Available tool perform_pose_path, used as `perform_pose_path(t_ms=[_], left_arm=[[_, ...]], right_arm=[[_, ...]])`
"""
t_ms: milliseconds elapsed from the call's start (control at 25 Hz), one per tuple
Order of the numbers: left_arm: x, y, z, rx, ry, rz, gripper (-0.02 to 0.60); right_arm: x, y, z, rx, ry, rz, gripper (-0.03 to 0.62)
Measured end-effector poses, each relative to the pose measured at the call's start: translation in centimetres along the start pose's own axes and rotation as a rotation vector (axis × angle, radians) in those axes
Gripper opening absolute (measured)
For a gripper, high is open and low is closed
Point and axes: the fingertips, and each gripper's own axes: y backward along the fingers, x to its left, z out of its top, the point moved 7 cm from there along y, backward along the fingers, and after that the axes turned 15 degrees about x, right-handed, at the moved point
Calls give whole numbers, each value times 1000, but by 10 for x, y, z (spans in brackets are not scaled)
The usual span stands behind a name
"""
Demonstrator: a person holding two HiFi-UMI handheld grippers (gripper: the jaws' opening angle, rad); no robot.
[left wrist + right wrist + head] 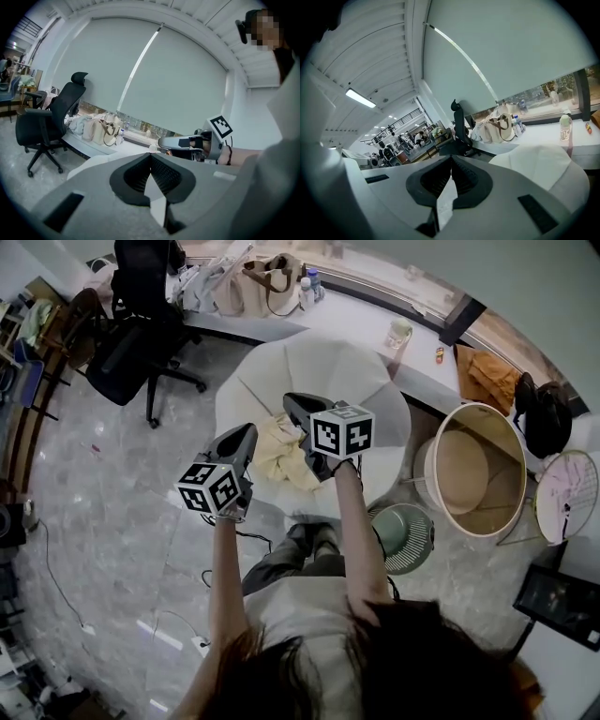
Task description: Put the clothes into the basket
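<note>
We note left gripper (249, 430) and right gripper (291, 400) both closed, empty, by the yellow garment (278, 452); basket (483, 474) at three o'clock. Bottle (565, 127) label too small to read.

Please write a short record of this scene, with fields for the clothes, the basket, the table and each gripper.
clothes: one pale yellow garment, crumpled on the table
table: round white table
basket: large round basket on the floor to the right of the table; no clothes in it
left gripper: jaws shut, nothing between them
right gripper: jaws shut, nothing between them
task state: garment not yet picked up
</note>
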Motion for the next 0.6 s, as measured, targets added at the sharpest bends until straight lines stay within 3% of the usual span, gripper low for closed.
perform_pose_path(t_ms=[600], left_arm=[[49,-36,0,109,5,-79,11]], right_arm=[[-43,-43,-15,70,-61,-28,9]])
